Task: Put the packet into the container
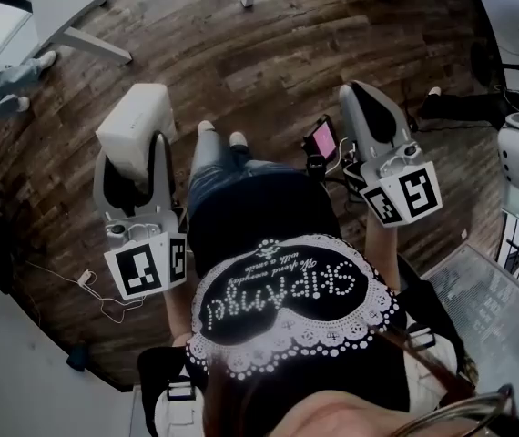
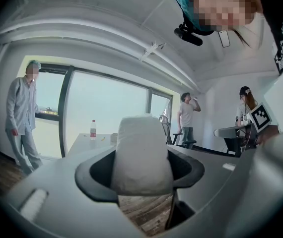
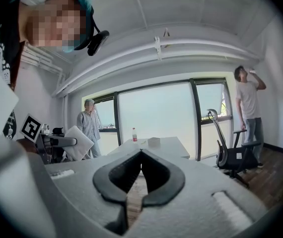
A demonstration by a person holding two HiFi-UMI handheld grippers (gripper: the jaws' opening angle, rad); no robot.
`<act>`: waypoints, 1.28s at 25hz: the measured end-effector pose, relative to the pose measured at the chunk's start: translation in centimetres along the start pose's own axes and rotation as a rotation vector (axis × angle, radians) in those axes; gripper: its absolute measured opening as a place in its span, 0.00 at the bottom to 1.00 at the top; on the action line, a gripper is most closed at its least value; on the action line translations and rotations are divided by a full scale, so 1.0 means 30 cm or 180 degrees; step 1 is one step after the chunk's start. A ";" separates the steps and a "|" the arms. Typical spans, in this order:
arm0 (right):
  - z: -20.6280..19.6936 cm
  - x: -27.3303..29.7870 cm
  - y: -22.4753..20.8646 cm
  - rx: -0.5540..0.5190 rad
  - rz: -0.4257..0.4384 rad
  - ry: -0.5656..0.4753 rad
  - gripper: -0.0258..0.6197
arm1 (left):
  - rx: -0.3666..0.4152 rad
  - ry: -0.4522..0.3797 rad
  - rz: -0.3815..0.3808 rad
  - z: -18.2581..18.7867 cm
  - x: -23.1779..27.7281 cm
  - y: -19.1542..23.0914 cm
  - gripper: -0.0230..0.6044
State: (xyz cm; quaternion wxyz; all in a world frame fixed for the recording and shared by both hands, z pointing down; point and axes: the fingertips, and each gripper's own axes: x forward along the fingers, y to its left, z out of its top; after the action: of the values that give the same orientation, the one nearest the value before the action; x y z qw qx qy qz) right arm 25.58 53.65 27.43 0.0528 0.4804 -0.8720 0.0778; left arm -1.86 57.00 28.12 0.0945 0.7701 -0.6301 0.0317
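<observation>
The white packet (image 2: pixel 142 155) blocks part of the table (image 2: pixel 84 143) behind it, and the label on the bottle (image 2: pixel 93 129) there is too small to read.

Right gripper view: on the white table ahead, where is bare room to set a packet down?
The table is bare on its right side, between the small box and the office chair. The left part is crowded: the bottle and box stand there.

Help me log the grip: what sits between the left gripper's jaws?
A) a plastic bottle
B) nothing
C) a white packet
C: the left gripper is clamped on a white packet, which fills the gap between its jaws.
</observation>
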 end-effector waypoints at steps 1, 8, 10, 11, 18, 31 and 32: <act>-0.006 0.004 -0.004 0.0010 -0.0004 0.0003 0.04 | 0.0000 0.0011 -0.0015 -0.008 0.009 -0.003 0.48; -0.025 0.145 -0.048 0.0126 -0.0018 0.0043 0.04 | -0.0019 0.0100 -0.0094 -0.016 0.179 0.038 0.48; -0.005 0.189 -0.048 0.0124 -0.0020 0.0008 0.04 | 0.0001 0.0070 -0.0112 0.004 0.214 0.061 0.48; 0.005 0.201 -0.046 0.0121 -0.0019 -0.0009 0.04 | 0.0013 0.0062 -0.0122 0.011 0.223 0.067 0.48; 0.096 0.393 -0.063 0.0098 -0.0125 -0.0039 0.04 | 0.0038 0.0122 -0.0196 0.076 0.389 0.197 0.48; 0.098 0.528 -0.085 0.0120 -0.0380 0.0039 0.04 | 0.0014 0.0200 -0.0371 0.083 0.552 0.312 0.48; 0.097 0.534 -0.089 0.0119 -0.0399 0.0052 0.04 | 0.0014 0.0208 -0.0382 0.083 0.561 0.317 0.48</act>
State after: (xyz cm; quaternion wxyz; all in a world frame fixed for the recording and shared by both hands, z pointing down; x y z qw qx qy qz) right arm 19.25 38.42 27.46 0.0558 0.5343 -0.8381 0.0945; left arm -7.89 38.50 29.52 0.1150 0.8052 -0.5794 0.0524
